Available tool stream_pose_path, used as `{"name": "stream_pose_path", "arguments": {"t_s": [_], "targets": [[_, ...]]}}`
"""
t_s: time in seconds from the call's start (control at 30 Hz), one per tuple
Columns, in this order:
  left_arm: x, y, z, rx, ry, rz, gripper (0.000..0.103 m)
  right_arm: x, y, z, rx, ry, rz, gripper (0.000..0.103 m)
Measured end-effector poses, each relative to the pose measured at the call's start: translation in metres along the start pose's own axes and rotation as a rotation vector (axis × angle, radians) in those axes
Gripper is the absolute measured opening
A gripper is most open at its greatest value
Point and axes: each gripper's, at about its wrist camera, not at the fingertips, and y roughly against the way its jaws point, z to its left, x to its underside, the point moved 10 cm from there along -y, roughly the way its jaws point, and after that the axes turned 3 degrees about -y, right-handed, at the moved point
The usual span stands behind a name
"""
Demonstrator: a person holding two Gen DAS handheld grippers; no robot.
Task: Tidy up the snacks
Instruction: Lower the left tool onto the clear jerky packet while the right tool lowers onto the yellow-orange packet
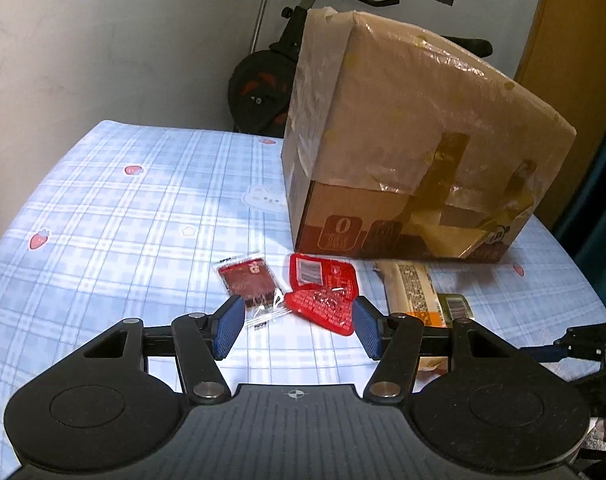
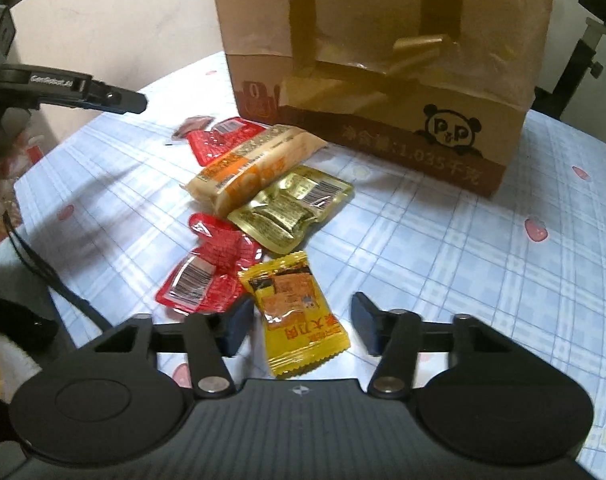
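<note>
Snack packets lie on a blue checked tablecloth in front of a taped cardboard box (image 1: 407, 152) (image 2: 379, 60). My left gripper (image 1: 297, 328) is open above the cloth, with a red packet (image 1: 325, 292) just ahead between its fingers and a dark red clear-wrapped packet (image 1: 249, 282) to its left. A long beige packet (image 1: 413, 292) (image 2: 255, 164) lies to the right. My right gripper (image 2: 299, 326) is open, and a yellow packet (image 2: 299, 312) lies between its fingers. A red packet (image 2: 211, 272), a gold packet (image 2: 291, 208) and another red packet (image 2: 219, 140) lie beyond.
The tablecloth (image 1: 123, 220) (image 2: 463, 240) covers the whole table. An exercise bike (image 1: 263, 84) stands behind the table by the wall. The left gripper shows at the left of the right wrist view (image 2: 63, 88).
</note>
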Motion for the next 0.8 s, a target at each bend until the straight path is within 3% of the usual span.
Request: {"name": "stream_pose_path", "arguments": {"t_s": [0.03, 0.4, 0.8], "targets": [[0.001, 0.0, 0.001, -0.001, 0.0, 0.002, 0.062, -0.002, -0.001, -0.003, 0.003, -0.013, -0.007, 0.039], [0.005, -0.014, 0.021, -0.064, 0.045, 0.022, 0.062, -0.031, -0.02, -0.065, 0.161, -0.2, -0.139, 0.037], [-0.002, -0.048, 0.034, -0.155, 0.062, 0.017, 0.061, -0.029, -0.021, -0.066, 0.209, -0.169, -0.22, 0.037]]}}
